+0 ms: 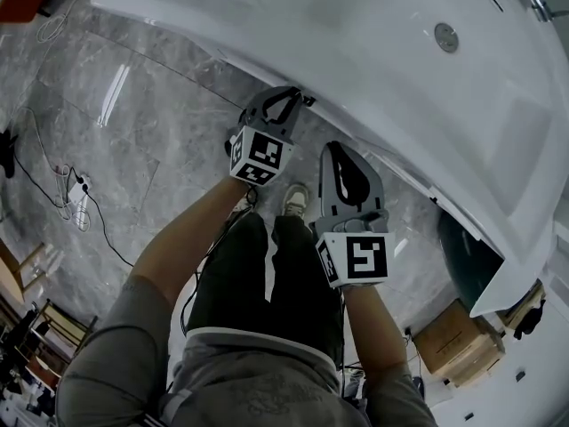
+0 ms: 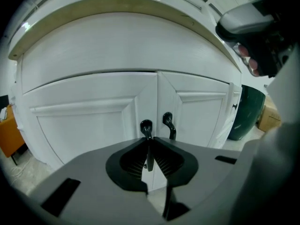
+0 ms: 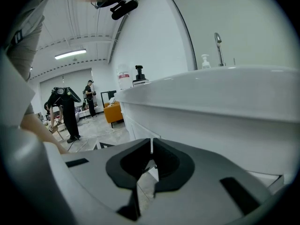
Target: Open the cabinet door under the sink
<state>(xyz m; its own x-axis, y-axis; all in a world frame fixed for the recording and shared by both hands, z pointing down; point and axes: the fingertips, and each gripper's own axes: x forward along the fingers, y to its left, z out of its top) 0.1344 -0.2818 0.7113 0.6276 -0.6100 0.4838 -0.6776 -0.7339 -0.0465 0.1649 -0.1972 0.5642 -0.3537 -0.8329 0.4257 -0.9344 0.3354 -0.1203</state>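
The white cabinet under the sink has two panelled doors, a left door (image 2: 84, 125) and a right door (image 2: 201, 111), both closed, each with a black handle near the middle seam. My left gripper (image 2: 148, 146) is shut on the left handle (image 2: 146, 125), whose stem runs down between the pads. The right handle (image 2: 168, 122) is free. From the head view, my left gripper (image 1: 293, 96) reaches under the rim of the white sink (image 1: 400, 60). My right gripper (image 1: 342, 149) hangs beside it, lower and further back, jaws shut on nothing (image 3: 151, 146).
A dark green bin (image 2: 251, 111) and a cardboard box (image 1: 453, 345) stand right of the cabinet. Cables and a power strip (image 1: 76, 194) lie on the grey marble floor at left. A faucet (image 3: 218, 43) rises on the sink. People (image 3: 65, 111) stand far off.
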